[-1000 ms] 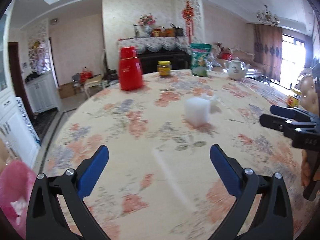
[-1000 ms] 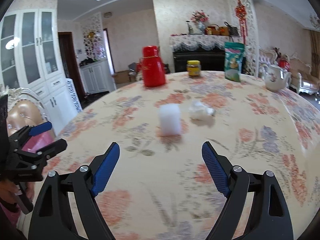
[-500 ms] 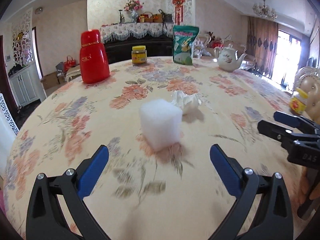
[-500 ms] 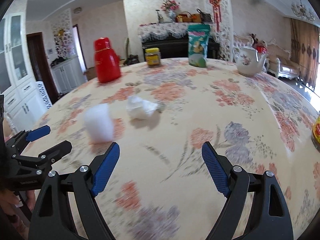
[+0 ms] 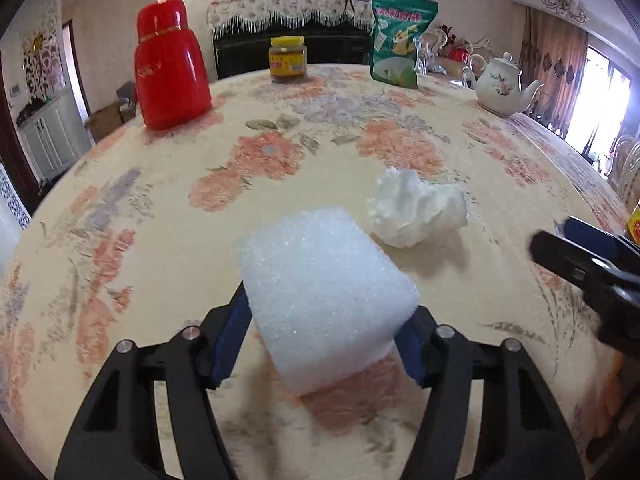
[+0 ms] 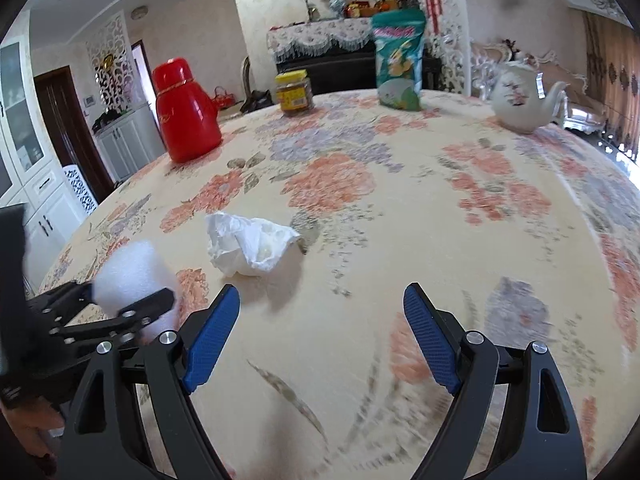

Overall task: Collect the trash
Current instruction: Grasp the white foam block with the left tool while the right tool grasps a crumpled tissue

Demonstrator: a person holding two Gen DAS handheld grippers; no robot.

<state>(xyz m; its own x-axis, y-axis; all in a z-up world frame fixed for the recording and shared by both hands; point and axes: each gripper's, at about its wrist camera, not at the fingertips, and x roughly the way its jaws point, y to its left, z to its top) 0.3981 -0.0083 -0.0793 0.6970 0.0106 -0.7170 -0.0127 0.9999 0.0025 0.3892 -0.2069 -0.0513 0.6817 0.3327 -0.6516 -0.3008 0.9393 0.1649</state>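
Low in the left wrist view, the left gripper (image 5: 324, 332) is closing its jaws around a white foam block (image 5: 320, 300), the blue pads against its sides. Bottom of the right wrist view, the right gripper (image 6: 322, 330) gapes wide, holding nothing. Just beyond lies a crumpled white tissue (image 6: 250, 246) on the floral tablecloth (image 6: 400, 240). Upper left stands a red plastic flask (image 6: 184, 114).

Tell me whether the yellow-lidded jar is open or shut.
Shut: the jar stands upright at the table's far side with its yellow lid seated on top.
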